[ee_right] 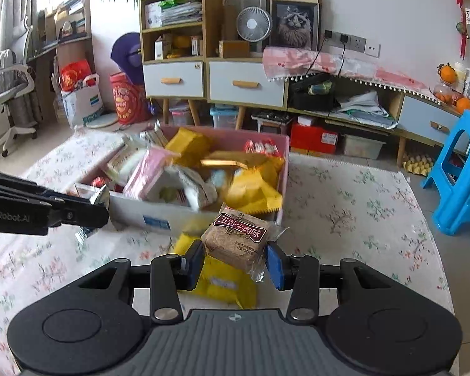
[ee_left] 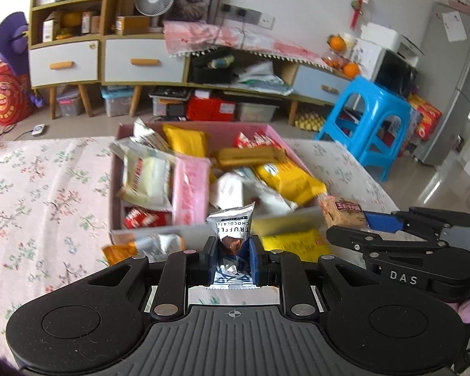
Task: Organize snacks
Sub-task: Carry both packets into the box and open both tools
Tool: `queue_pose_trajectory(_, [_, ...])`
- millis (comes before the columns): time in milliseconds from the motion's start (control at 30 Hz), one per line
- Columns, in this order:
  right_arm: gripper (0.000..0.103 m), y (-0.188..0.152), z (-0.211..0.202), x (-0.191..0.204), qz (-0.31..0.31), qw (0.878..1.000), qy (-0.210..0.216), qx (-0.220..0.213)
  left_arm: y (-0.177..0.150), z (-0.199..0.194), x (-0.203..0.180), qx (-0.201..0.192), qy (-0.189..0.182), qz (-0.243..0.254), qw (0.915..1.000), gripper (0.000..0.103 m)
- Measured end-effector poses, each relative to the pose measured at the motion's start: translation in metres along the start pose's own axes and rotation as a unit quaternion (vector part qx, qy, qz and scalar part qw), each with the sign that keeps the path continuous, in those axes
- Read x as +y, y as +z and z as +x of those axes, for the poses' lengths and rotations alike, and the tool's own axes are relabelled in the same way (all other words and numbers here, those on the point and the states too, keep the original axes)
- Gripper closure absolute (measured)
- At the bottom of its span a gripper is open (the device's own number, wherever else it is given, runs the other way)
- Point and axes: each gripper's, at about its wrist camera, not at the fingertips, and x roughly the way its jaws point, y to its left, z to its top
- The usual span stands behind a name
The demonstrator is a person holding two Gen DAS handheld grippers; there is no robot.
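A pink box [ee_left: 114, 169] full of snack packets stands on the flowered tablecloth; it also shows in the right wrist view [ee_right: 283, 169]. My left gripper [ee_left: 233, 246] is shut on a silver truffle chocolate packet [ee_left: 233, 224], held just short of the box's near wall. My right gripper [ee_right: 235, 258] is shut on a brown cracker packet [ee_right: 238, 239] with a dark red label, held above a yellow packet [ee_right: 225, 282] on the table. The right gripper also shows in the left wrist view [ee_left: 365, 219] at the right, with the cracker packet [ee_left: 341, 213].
An orange and silver packet [ee_left: 144, 247] and a yellow packet [ee_left: 294, 241] lie on the table in front of the box. A blue stool [ee_left: 369, 122] stands off the table's right side. Cabinets line the far wall.
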Motion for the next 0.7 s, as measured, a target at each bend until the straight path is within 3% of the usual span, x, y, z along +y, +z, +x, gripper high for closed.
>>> queue_pose_trajectory(267, [0.071, 0.026, 0.014, 0.0, 0.035, 0.999, -0.01, -0.015, 0.021, 0.004, 0.03, -0.023, 0.027, -0.037, 0.9987, 0.085])
queue_pose_trajectory(700, [0.071, 0.048, 0.043, 0.0, 0.104, 0.994, -0.012, -0.021, 0.022, 0.026, 0.059, -0.03, 0.056, -0.056, 0.9964, 0.085])
